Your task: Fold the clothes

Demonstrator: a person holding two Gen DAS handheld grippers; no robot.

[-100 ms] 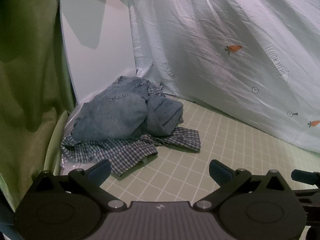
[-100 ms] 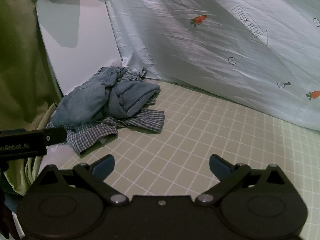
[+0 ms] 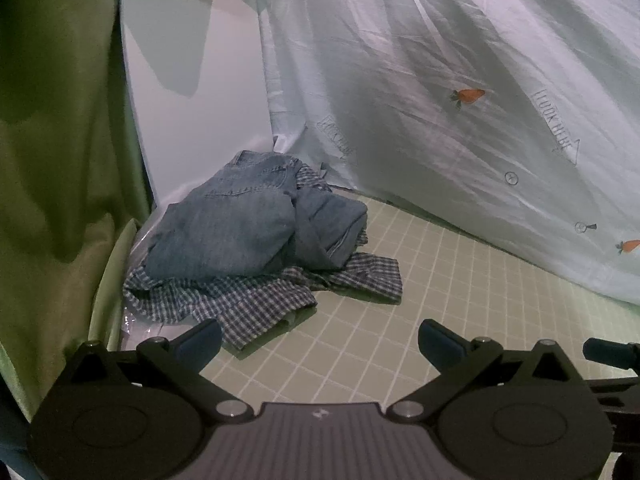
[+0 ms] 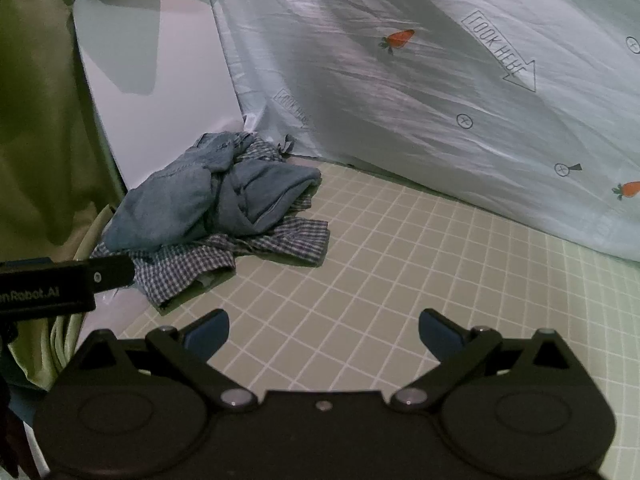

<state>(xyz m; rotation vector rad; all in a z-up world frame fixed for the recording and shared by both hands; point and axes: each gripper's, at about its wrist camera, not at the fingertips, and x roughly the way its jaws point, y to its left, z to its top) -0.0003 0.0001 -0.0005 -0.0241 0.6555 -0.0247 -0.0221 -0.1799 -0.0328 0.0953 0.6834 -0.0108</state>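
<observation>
A crumpled pair of blue jeans (image 3: 240, 228) is piled in the far left corner of a pale green checked mat (image 3: 440, 300), and under it a blue-and-white checked shirt (image 3: 248, 304) is spread out in folds. The jeans rest directly on the shirt, whose edges stick out toward the near side and to the right. In the right wrist view the same heap is seen from farther right, with the jeans (image 4: 208, 196) bunched on top and the shirt (image 4: 280, 240) trailing out onto the mat (image 4: 400, 260).

Behind the heap a white board (image 3: 192, 92) is leaned upright, touched at its foot by the jeans. To its right a pale blue sheet (image 3: 460, 80) printed with orange carrots and arrows is hung down to the mat's far edge. A green cloth (image 3: 60, 140) is draped along the left side.

The left gripper (image 3: 320, 344) is held low over the near part of the mat, its two fingers spread fully wide with nothing between them; its left fingertip (image 3: 200, 340) is seen just in front of the shirt's near edge, though contact cannot be told. The right gripper (image 4: 324, 332) is likewise held wide apart and empty, over bare mat and well apart from the clothes. A black bar of the left gripper is visible at the left edge of the right wrist view.
</observation>
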